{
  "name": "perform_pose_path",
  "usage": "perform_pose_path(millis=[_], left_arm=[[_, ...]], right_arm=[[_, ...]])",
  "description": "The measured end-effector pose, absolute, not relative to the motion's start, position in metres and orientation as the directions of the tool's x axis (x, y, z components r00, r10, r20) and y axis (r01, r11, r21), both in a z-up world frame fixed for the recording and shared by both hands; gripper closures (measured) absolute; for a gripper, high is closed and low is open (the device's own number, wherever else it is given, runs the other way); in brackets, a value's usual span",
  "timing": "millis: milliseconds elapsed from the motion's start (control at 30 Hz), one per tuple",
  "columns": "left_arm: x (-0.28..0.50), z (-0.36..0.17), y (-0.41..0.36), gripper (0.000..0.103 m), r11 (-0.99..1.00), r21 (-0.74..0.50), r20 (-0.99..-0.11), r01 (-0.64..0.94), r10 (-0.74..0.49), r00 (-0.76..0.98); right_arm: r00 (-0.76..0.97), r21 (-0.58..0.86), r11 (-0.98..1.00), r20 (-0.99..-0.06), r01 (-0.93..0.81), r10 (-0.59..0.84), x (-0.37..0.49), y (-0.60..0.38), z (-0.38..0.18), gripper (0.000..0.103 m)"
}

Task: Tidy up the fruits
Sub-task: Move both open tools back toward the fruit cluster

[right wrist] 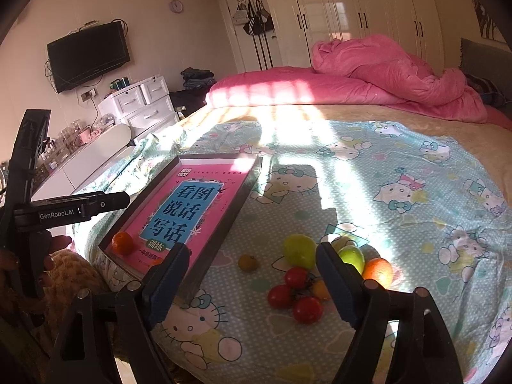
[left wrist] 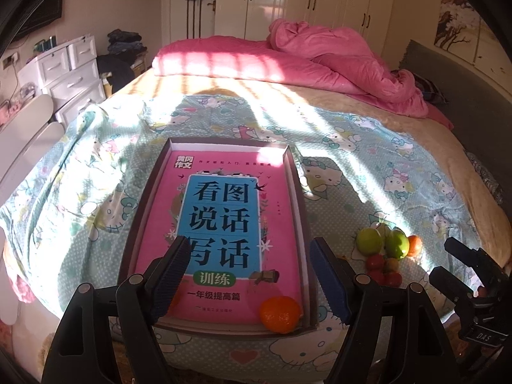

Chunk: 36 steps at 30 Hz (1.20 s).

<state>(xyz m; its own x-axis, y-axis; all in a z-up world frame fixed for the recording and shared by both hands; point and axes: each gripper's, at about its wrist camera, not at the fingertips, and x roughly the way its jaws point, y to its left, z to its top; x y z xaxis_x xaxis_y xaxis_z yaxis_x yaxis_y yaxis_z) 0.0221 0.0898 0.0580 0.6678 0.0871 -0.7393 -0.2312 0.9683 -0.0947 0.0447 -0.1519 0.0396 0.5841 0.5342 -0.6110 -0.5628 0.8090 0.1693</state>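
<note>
The left gripper (left wrist: 249, 275) hangs with its fingers wide apart and empty over the shallow tray (left wrist: 304, 211), where one orange (left wrist: 280, 314) sits on a pink book (left wrist: 220, 224) in the near corner. To the right, green apples (right wrist: 299, 251), tomatoes (right wrist: 296, 294) and another orange (right wrist: 377, 272) lie clustered on the patterned sheet (right wrist: 400, 211). The right gripper (right wrist: 251, 284) hovers above them, also open and holding nothing.

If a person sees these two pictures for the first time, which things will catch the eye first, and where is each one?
First comes the bright pink book lying in a shallow tray on the cartoon-cat bedsheet, with one orange at the tray's near corner. Next, a loose cluster of fruits, green, red and orange, lies on the sheet beside the tray. Behind, a rumpled pink duvet fills the far end of the bed.
</note>
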Motion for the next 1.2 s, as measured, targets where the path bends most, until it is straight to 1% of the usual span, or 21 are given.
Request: perform_pose_path(millis=[167,333,633,800,1200], left_arm=[[0.028,0.058,0.070,0.024,0.976,-0.104,-0.745,-0.191,0.051,0.665],[0.035,0.062,0.051,0.024,0.979,-0.133,-0.741,-0.152,0.004,0.672],[0.045,0.071,0.023,0.024,0.985,-0.151,-0.727,-0.081,-0.055,0.685],[0.052,0.069,0.012,0.024,0.987,-0.156,-0.730,-0.049,-0.082,0.679],[0.077,0.052,-0.011,0.024,0.984,-0.175,-0.739,0.026,-0.149,0.657]], right_arm=[[0.602,0.159,0.822,-0.608,-0.547,0.518,0.039,-0.168,0.043,0.021],[0.626,0.152,0.834,-0.593,-0.530,0.506,0.033,-0.181,0.048,0.017],[0.646,0.166,0.868,-0.607,-0.467,0.463,0.036,-0.203,0.048,0.015],[0.664,0.183,0.882,-0.597,-0.434,0.450,0.040,-0.216,0.050,0.015],[0.684,0.157,0.933,-0.643,-0.323,0.345,0.061,-0.240,0.038,0.015]])
